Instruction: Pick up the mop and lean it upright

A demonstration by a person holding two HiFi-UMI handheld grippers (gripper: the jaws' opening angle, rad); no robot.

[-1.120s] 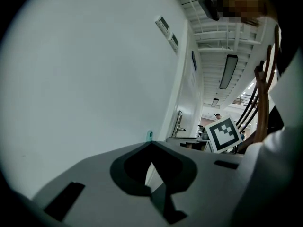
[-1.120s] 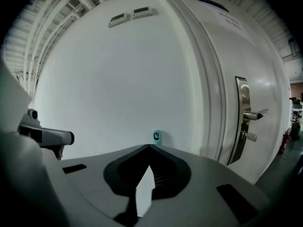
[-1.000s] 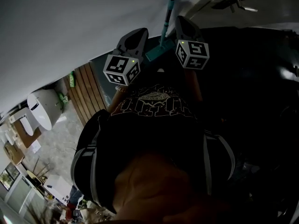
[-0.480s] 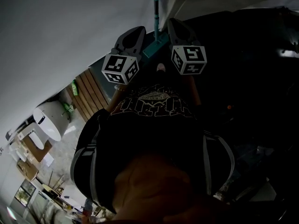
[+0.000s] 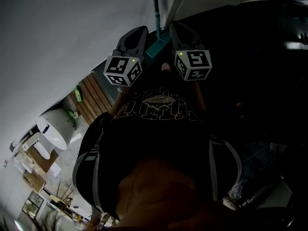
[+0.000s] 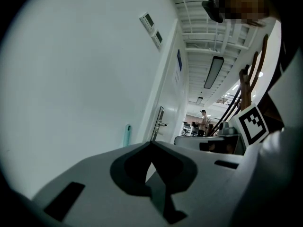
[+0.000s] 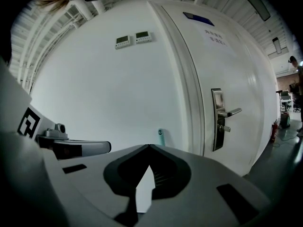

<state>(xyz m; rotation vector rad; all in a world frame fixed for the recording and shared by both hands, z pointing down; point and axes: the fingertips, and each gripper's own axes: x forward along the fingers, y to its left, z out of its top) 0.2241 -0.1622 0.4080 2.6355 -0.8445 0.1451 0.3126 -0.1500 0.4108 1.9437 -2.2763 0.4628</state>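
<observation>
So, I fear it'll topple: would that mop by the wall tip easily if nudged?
Probably: the mop is a long thin pole on a narrow head, so likely unstable. The smooth white wall may let its handle slide sideways.

Teal mop (image 5: 155,8), white wall (image 5: 57,28), black-and-white patterned marker cubes (image 5: 122,71).

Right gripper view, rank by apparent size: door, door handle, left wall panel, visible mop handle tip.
1. door
2. door handle, counting its plate
3. left wall panel and mop handle tip: too close to rank, and only the tip shows.
</observation>
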